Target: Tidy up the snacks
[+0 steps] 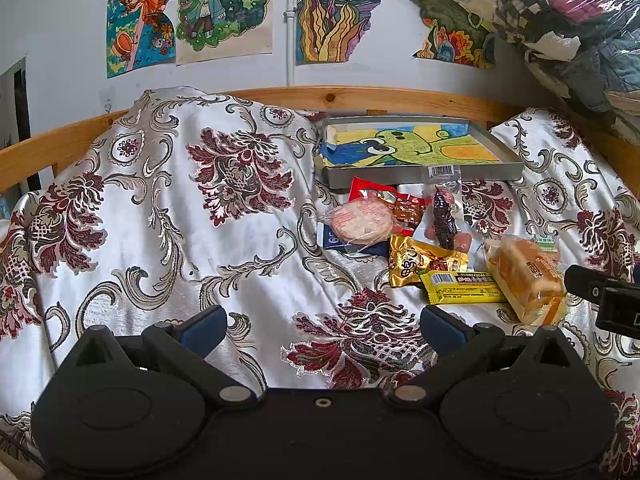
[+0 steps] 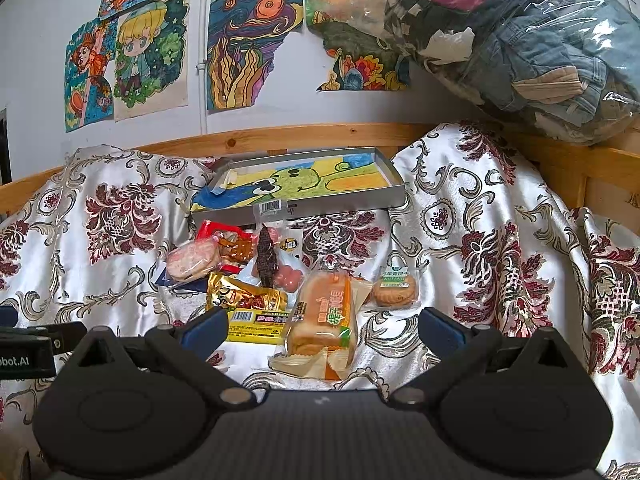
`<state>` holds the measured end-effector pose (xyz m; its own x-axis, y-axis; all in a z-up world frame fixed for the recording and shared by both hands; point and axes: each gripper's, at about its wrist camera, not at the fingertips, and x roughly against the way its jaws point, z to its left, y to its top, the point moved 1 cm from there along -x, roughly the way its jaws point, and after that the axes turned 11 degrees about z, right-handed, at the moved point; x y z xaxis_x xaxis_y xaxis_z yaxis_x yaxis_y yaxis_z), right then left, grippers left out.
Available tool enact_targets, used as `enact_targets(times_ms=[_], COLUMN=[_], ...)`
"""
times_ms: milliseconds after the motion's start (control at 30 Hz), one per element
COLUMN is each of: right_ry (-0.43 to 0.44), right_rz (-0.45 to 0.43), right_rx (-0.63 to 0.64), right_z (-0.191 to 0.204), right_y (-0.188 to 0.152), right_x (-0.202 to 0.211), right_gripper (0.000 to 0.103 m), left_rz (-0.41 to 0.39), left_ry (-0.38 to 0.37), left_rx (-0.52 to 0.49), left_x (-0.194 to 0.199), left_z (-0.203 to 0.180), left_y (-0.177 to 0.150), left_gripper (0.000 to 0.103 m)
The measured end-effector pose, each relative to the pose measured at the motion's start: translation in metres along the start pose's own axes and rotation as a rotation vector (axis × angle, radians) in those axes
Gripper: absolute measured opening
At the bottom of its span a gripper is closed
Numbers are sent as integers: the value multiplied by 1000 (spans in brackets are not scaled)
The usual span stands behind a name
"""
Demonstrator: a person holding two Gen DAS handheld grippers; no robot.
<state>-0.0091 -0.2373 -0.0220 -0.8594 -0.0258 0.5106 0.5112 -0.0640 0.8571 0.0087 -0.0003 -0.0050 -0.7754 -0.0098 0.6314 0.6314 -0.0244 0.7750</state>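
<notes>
Jaws spread wide above a floral bedspread [image 1: 224,264] below wall drawings [image 1: 224,8].

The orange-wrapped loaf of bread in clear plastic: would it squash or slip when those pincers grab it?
The orange-wrapped bread loaf looks soft, so it probably dents under a squeeze. Its glossy film wrapper may slide. It seems light for its bulk, resting on the satin bedspread.

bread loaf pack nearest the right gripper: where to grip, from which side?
Probably across the narrow width of the bread loaf pack, mid-body, coming from above and the near side. It lies flat, long axis pointing away from the right gripper, whose open jaws already flank it. Avoid the floppy crimped end; the yellow bar crowds its left.
</notes>
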Motion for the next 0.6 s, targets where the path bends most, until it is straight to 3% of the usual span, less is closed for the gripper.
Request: enact_targets(times_ms=[433, 600], right_ry=[16, 54], right_rz=[20, 55], right_rx=[26, 66], right_z=[5, 4], right_y=[1, 12], right_x=[-3, -7], right_gripper=[103, 103], left_rz=[18, 61], left_ry=[-5, -11], left_rx=[7, 12], left_x=[-3, -13], left_z=[2, 3], left_y=[1, 9], left_gripper=[102, 102])
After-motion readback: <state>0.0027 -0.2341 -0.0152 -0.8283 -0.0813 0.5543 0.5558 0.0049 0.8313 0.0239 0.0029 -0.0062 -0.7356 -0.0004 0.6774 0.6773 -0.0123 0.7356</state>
